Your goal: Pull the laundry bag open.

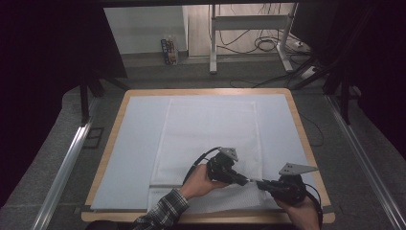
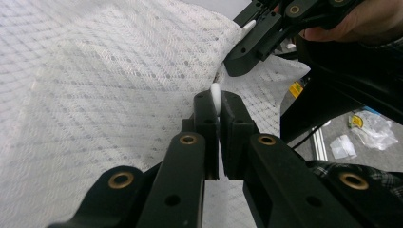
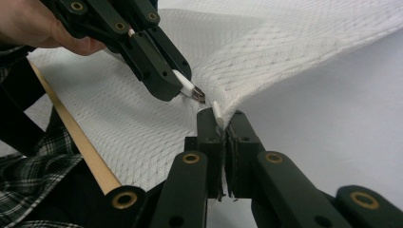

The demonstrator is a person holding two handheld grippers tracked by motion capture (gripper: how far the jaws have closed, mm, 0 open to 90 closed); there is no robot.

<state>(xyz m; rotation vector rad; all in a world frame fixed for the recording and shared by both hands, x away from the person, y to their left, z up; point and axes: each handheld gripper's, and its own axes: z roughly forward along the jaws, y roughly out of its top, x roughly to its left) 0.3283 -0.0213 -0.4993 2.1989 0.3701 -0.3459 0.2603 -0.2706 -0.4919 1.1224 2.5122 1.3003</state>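
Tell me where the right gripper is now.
High view: the right gripper is at the table's near right corner, shut on the cloth's edge, tip to tip with the left gripper.

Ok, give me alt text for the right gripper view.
The right gripper is shut on the edge of a white mesh cloth, lifting it off the table. The left gripper pinches the same edge close by, held in a hand.

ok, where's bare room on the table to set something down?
Free: the pale blue mat left of the white mesh cloth, from its far edge to the near one, and a narrower strip right of the cloth. The cloth's far half is also unoccupied. Crowded: near right, where the left hand-held gripper and right hand-held gripper pinch the cloth.
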